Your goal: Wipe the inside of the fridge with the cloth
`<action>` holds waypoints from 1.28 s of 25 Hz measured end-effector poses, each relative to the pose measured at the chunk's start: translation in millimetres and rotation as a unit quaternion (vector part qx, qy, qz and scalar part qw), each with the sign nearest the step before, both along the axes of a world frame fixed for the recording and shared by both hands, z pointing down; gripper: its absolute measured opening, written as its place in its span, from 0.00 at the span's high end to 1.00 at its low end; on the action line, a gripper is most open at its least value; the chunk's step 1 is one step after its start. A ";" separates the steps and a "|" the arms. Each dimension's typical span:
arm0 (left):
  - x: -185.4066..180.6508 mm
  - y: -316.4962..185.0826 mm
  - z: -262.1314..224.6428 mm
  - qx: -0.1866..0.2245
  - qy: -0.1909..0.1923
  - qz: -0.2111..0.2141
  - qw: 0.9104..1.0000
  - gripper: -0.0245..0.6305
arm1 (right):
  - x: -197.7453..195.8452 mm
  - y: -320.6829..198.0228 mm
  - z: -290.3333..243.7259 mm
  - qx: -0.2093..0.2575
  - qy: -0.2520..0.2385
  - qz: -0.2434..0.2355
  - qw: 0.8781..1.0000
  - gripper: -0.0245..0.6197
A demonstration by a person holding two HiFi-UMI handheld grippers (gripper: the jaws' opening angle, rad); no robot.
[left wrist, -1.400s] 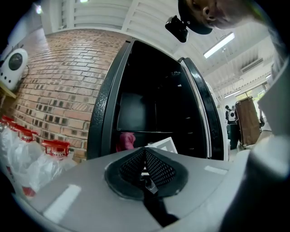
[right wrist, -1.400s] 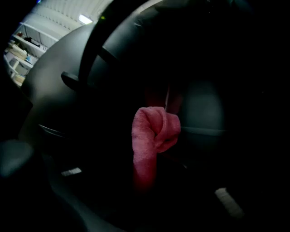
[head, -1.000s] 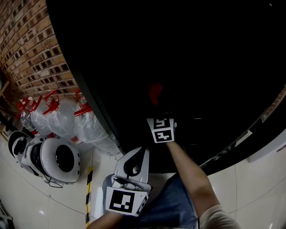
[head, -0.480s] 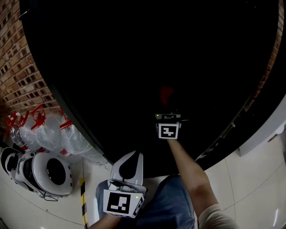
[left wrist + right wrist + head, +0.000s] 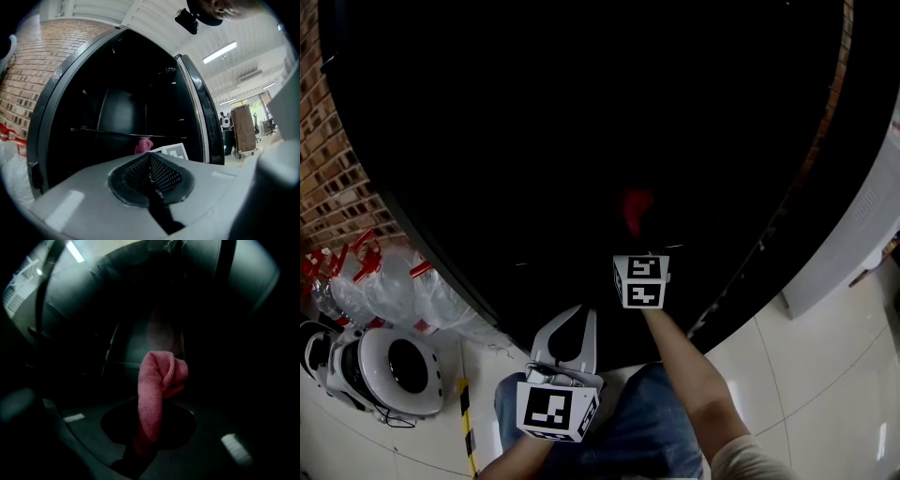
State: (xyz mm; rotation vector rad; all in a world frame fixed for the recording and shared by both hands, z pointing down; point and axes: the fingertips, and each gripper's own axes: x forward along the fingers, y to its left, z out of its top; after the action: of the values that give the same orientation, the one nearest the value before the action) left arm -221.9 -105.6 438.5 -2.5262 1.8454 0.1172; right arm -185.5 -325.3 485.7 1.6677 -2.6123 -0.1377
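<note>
The fridge (image 5: 487,262) stands open and its inside is dark. My right gripper (image 5: 637,240) reaches into it, shut on a pink cloth (image 5: 635,208) that sticks up beyond the jaws. In the right gripper view the cloth (image 5: 157,390) rises folded from the right gripper (image 5: 145,446) before a dim back wall. My left gripper (image 5: 574,321) hangs low outside the fridge, above the person's lap, shut with nothing in it. From the left gripper (image 5: 151,176), whose mesh pads meet, I see a shelf (image 5: 117,133), the cloth (image 5: 143,144) and the right gripper's marker cube (image 5: 173,151).
A brick wall (image 5: 333,187) runs along the left. Below it lie water bottles with red handles (image 5: 403,286) and a white round appliance (image 5: 389,370) on the tiled floor. Yellow-black tape (image 5: 467,422) marks the floor. A white panel (image 5: 853,234) stands at the right.
The head view has swung, sliding the brick wall and bottles leftward. My right gripper, still holding the cloth inside the fridge, shifted right and then back left. The left gripper has hardly moved.
</note>
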 end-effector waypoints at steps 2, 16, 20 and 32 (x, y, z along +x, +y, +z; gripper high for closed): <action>1.6 -6.2 -0.9 0.001 -0.001 -0.002 1.000 0.94 | -1.6 18.6 0.8 0.003 0.002 -0.016 1.000 0.87; 35.8 -28.8 12.5 -0.013 -0.015 0.013 1.000 0.94 | 37.7 127.8 -7.3 0.031 -0.025 -0.033 0.999 0.87; 48.1 -32.4 16.3 -0.013 -0.022 0.021 0.999 0.94 | 41.4 150.1 -15.3 0.043 -0.031 -0.048 0.997 0.87; 75.2 -42.6 -20.1 0.022 -0.069 0.052 0.996 0.94 | 58.9 182.8 -85.9 0.092 -0.062 -0.077 0.991 0.87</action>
State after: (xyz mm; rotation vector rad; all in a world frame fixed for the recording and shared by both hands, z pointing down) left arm -146.7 -148.2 418.4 -2.5305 1.6446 -0.0171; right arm -126.6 -142.5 399.9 1.5713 -2.9015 -0.2982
